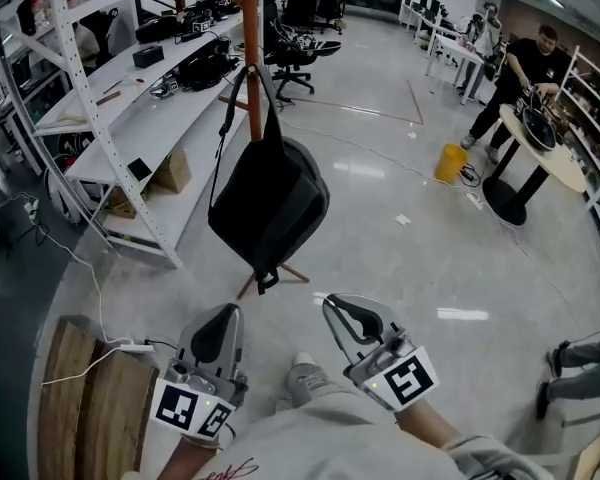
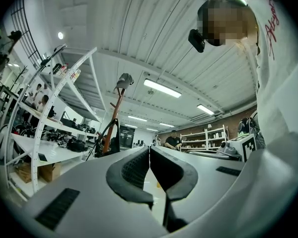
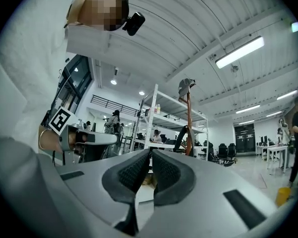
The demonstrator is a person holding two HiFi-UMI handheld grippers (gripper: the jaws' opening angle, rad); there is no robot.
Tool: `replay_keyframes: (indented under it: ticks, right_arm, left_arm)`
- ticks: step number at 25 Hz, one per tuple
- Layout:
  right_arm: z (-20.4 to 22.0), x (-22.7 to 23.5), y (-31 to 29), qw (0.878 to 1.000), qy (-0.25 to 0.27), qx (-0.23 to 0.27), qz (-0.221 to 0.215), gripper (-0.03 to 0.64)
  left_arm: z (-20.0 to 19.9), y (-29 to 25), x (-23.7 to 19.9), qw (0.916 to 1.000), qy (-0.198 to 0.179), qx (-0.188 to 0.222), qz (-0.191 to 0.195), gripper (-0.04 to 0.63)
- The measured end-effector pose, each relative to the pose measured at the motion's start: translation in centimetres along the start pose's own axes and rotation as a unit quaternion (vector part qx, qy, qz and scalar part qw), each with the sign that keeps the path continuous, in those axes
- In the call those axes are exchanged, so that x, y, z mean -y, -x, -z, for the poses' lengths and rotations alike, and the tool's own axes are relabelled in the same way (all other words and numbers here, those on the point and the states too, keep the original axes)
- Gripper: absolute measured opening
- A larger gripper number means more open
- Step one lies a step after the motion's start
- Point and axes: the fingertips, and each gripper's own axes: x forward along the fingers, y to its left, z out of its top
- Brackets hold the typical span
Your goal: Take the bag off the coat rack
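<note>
The black backpack point(image 1: 270, 203) hung upright on the coat rack point(image 1: 252, 58), ahead of and between the left claw point(image 1: 217, 333) and right claw point(image 1: 348, 313), both pressed together, empty.

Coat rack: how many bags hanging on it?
1. Black backpack hangs by its straps on the coat rack pole. The grey thing atop the pole looks like a cap, not a bag.
</note>
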Motion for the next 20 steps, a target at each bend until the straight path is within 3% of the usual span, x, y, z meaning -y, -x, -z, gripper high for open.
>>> replay_keyframes:
  ticks: [20]
  right_arm:
    - [1.7, 9.5, -12.6, 0.998, 0.008, 0.012, -0.054, 0.028]
  left_arm:
    - [-0.6, -13.0, -9.0, 0.9993, -0.024, 0.02, -0.023, 0.02]
